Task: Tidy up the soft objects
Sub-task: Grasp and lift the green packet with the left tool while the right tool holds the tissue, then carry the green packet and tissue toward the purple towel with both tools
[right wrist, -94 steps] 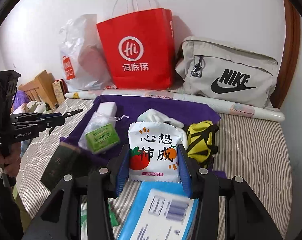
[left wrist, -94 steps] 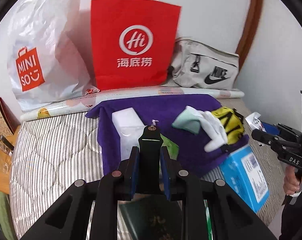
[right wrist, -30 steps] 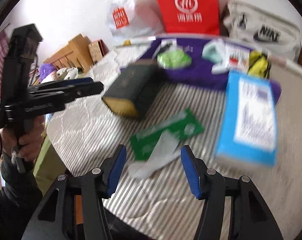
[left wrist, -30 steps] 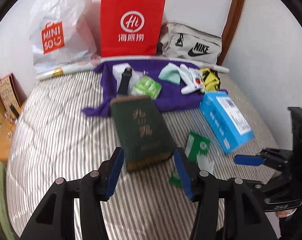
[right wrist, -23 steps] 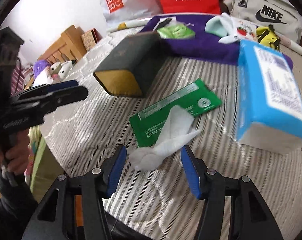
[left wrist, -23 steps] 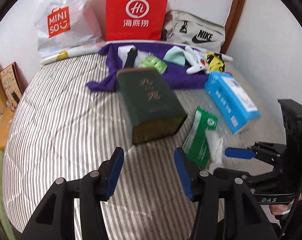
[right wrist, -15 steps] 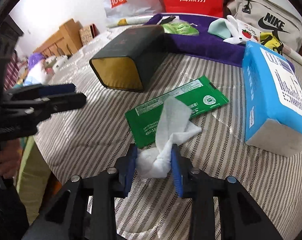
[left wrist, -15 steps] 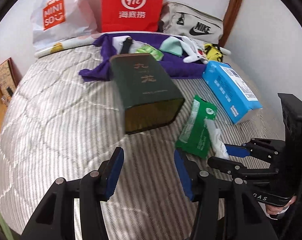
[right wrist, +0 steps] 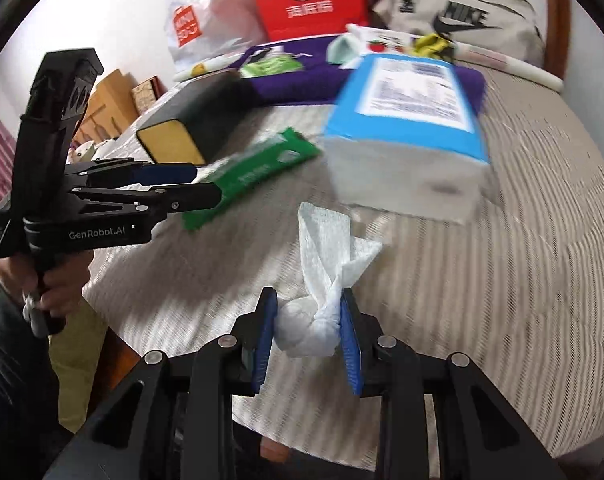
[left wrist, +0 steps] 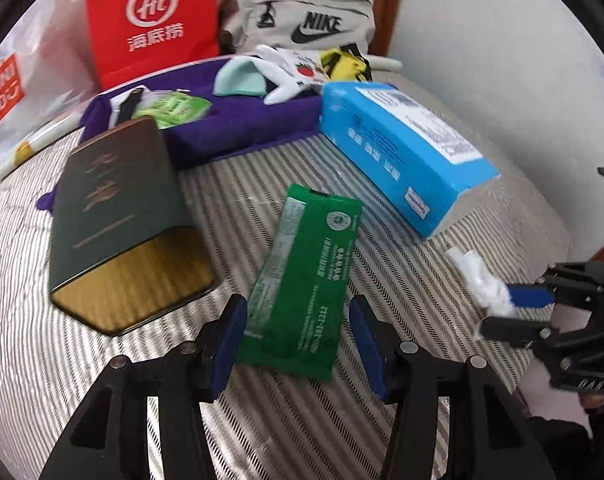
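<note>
My right gripper (right wrist: 308,334) is shut on a crumpled white tissue (right wrist: 322,276) and holds it above the striped bed; it also shows in the left wrist view (left wrist: 514,304) with the tissue (left wrist: 482,280). My left gripper (left wrist: 298,340) is open, its jaws on either side of the near end of a green wipes packet (left wrist: 306,280); it also shows in the right wrist view (right wrist: 198,186). A purple cloth (left wrist: 238,128) at the back holds a mint cloth (left wrist: 238,80), white socks (left wrist: 290,80), a yellow item (left wrist: 346,66) and a green packet (left wrist: 170,108).
A dark green box (left wrist: 118,220) lies left of the wipes packet. A blue tissue pack (left wrist: 402,152) lies to the right. A red paper bag (left wrist: 154,16), a Miniso bag (left wrist: 6,88) and a grey Nike bag (left wrist: 302,20) stand against the wall. The bed edge (right wrist: 114,320) is near.
My right gripper has closed on the white tissue and lifted it off the green packet, to the right. My left gripper has moved in around the green packet's near end.
</note>
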Available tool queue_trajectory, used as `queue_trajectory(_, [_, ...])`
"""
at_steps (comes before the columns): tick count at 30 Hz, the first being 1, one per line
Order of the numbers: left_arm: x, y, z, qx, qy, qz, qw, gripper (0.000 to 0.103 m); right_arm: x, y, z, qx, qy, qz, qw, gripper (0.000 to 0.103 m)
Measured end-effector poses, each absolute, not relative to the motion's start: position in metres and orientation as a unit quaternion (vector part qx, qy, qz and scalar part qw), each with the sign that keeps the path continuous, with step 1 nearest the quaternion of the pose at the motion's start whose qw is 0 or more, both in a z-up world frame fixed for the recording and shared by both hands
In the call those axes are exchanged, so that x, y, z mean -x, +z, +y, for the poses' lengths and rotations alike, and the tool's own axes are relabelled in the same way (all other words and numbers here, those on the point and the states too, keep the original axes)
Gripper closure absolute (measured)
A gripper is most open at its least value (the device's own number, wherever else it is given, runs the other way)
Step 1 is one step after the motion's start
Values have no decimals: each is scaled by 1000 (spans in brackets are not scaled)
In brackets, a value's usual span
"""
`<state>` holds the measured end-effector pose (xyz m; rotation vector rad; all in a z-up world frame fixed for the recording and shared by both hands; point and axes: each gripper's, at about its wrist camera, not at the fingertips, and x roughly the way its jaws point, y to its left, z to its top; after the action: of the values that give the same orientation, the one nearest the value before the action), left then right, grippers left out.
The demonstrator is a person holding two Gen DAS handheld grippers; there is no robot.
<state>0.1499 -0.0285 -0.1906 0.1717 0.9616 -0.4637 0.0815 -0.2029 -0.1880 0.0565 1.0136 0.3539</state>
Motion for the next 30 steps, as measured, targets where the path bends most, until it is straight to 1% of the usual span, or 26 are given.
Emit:
queue_trajectory(2, [-151, -190, -34, -87, -230, 452, 857, 51, -81, -190, -213, -34, 163, 483, 859, 72])
queue_trajectory(5, [-156, -188, -40, -89, -237, 452, 856, 40, -82, -192, -225, -47, 158, 482, 860, 72])
queue_trajectory(12, [-173, -198, -52, -121, -207, 463, 853, 40, -86, -193, -232, -56, 159, 477, 862, 72])
queue_trajectory(13, [-172, -199, -53, -125, -206, 458, 856, 41, -86, -193, -233, -57, 158, 476, 863, 72])
queue_trajectory(14, [-171, -199, -54, -127, -208, 456, 856, 46, -87, -193, -234, -56, 154, 475, 864, 72])
queue_trajectory(15, [-169, -198, -55, -128, -213, 453, 856, 54, -88, -192, -236, -55, 149, 475, 865, 72])
queue_trajectory(16, [-167, -198, -57, -130, -219, 451, 856, 59, -89, -192, -237, -55, 149, 475, 866, 72])
queue_trajectory(17, [-165, -197, -58, -133, -222, 450, 855, 66, -88, -191, -238, -56, 149, 475, 866, 72])
queue_trajectory(18, [-164, -196, -60, -135, -222, 450, 854, 71, -87, -190, -239, -54, 148, 473, 867, 72])
queue_trajectory(19, [-162, -195, -60, -135, -224, 450, 854, 74, -88, -189, -240, -53, 147, 472, 868, 72])
queue_trajectory(20, [-161, -194, -60, -131, -231, 453, 851, 82, -88, -187, -240, -52, 148, 470, 869, 72])
queue_trajectory(24, [-157, -185, -52, -90, -245, 457, 850, 83, -86, -176, -240, -51, 154, 461, 872, 72])
queue_trajectory(30, [-148, -155, -38, -64, -247, 440, 861, 84, -84, -157, -237, -49, 173, 445, 877, 72])
